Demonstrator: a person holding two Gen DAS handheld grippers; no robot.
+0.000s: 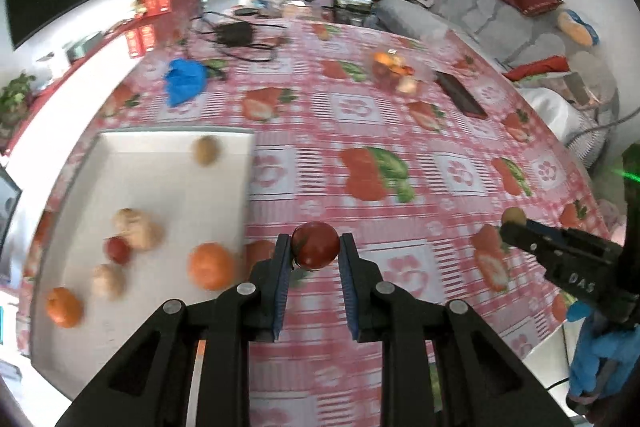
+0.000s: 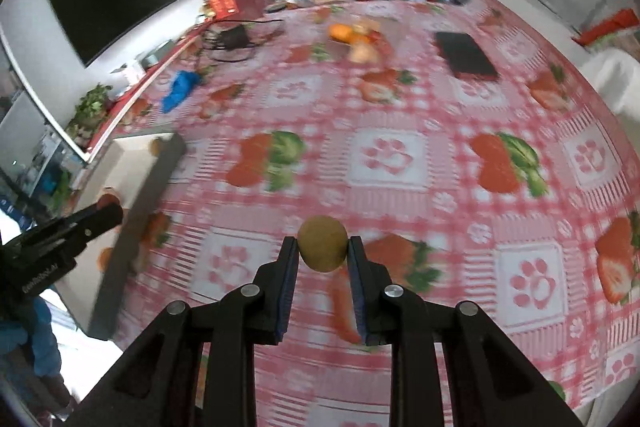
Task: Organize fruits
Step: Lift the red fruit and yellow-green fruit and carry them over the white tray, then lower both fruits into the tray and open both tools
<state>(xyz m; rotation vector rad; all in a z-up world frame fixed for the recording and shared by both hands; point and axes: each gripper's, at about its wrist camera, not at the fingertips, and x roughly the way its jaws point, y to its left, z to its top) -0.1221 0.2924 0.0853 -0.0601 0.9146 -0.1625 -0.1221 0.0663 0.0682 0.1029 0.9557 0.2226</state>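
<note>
Left gripper (image 1: 315, 247) pinches a glossy round tomato (image 1: 315, 245); right gripper (image 2: 322, 247), seemingly a kiwi (image 2: 323, 244).

"DAS" on right tongs (image 1: 508, 225)

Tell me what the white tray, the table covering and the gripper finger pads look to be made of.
White rectangular tray: likely plastic, smooth, matte, with thin raised walls. Pink checked tablecloth: probably wipeable vinyl or oilcloth, flat with printed strawberries; blur leaves this open. Blue finger pads on the left gripper: apparently ribbed rubber, set in black hard plastic.
</note>
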